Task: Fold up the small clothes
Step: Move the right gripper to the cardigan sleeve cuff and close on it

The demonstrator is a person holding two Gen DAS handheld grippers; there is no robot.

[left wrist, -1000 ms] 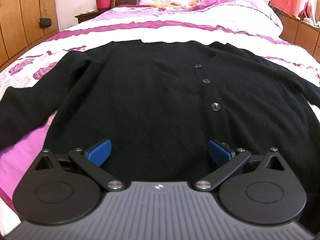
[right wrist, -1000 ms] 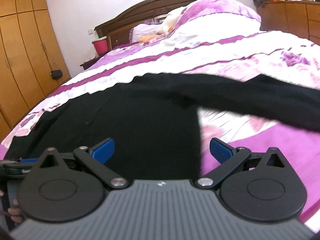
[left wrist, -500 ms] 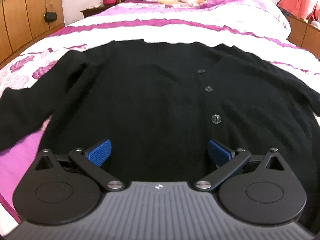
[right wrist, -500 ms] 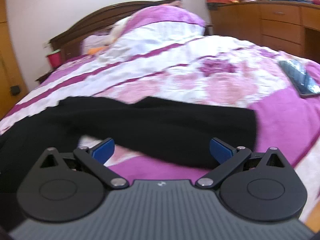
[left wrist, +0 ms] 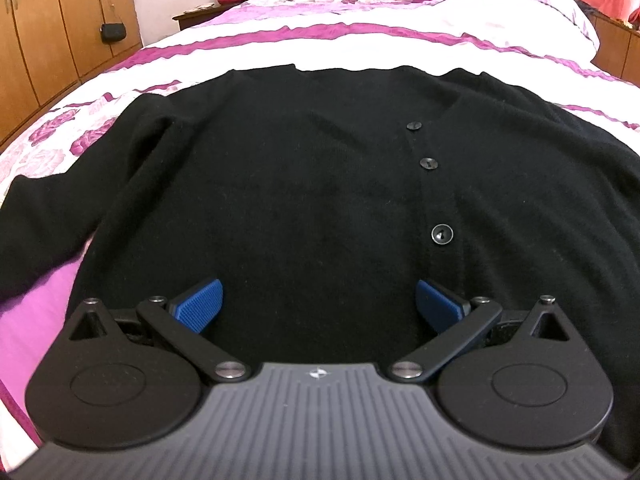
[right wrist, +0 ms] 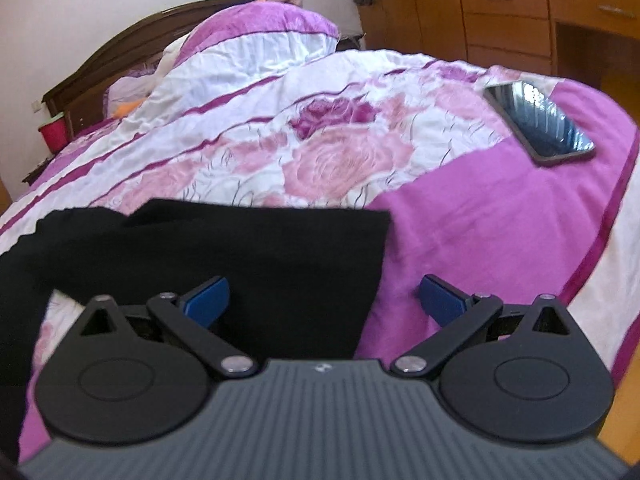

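While spread flat, front up, on the floral bedspread (right wrist: 336,160), one black cardigan (left wrist: 312,200) shows three buttons. Left gripper (left wrist: 318,306): wide, empty, over its hem. Right gripper (right wrist: 324,300): wide, empty, over sleeve cuff (right wrist: 320,256). Phone (right wrist: 538,120) lies well apart.

Black cardigan (left wrist: 300,200) with black buttons (left wrist: 442,235) between blue fingers (left wrist: 199,307). Ahead, bedspread (right wrist: 340,160) white and magenta-striped, pink roses. Black phone (right wrist: 538,122) beyond right finger.
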